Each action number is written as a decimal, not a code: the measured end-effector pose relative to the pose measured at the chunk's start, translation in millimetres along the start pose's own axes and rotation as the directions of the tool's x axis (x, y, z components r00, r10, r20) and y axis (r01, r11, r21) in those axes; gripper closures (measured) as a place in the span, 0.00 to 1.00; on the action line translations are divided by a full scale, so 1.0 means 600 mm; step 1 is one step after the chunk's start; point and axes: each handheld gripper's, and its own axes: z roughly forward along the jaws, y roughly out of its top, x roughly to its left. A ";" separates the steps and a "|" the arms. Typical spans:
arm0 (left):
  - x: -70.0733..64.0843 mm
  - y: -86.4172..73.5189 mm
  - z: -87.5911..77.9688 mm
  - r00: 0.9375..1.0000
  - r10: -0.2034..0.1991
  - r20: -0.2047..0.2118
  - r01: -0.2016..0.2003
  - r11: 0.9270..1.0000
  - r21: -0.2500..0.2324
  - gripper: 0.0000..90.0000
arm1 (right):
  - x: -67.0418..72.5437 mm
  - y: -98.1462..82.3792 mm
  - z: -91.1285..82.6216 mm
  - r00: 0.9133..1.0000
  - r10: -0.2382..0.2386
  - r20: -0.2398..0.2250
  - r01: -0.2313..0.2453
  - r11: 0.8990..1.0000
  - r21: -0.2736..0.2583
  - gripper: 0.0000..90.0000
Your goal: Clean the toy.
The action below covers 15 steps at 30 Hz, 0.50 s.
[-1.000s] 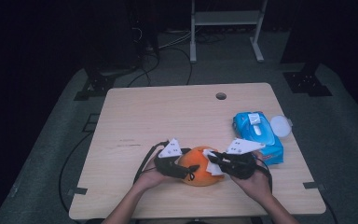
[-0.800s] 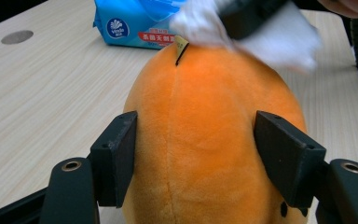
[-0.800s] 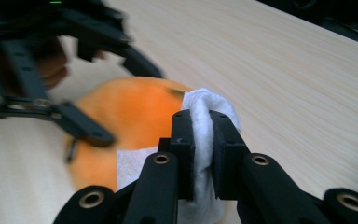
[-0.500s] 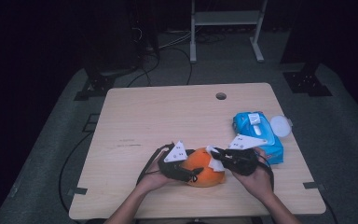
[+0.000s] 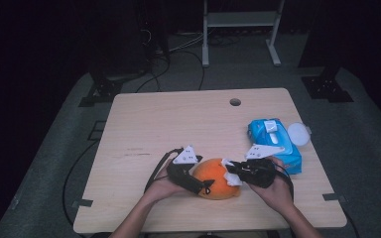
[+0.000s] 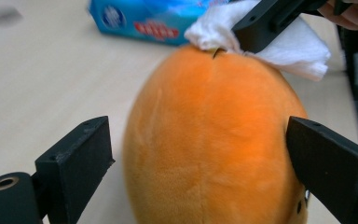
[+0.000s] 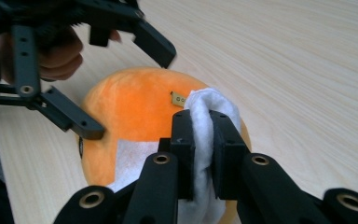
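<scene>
The left gripper [image 5: 206,187] has just been opening its jaws, which a second ago were pinched tight against the orange plush toy [image 5: 217,177]; they are now standing apart on either side of it, not pressing. The toy is lying near the table's [image 5: 178,119] front edge, left of the blue wipes pack [image 5: 274,144]. The right gripper [image 5: 229,171] is clamping a white wipe [image 7: 205,116] against the toy's top. My guess is that the wiping is carrying on with the toy unsteadied.

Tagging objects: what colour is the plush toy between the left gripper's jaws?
Orange, plain; the plush toy shows best in the left gripper view.
</scene>
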 end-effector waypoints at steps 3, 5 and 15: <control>0.002 -0.002 0.002 0.999 -0.041 0.018 0.041 0.999 0.023 0.18 | 0.007 0.001 0.001 1.000 -0.016 0.018 0.016 1.000 0.004 0.89; -0.005 0.006 -0.003 0.999 -0.032 -0.011 0.032 0.999 0.040 0.27 | 0.011 0.001 0.002 0.999 -0.023 0.031 0.023 1.000 -0.003 0.89; -0.035 0.016 -0.006 0.925 0.308 -0.224 -0.333 0.939 -0.083 0.39 | 0.020 0.018 -0.022 0.994 -0.040 0.104 0.054 0.989 -0.135 0.89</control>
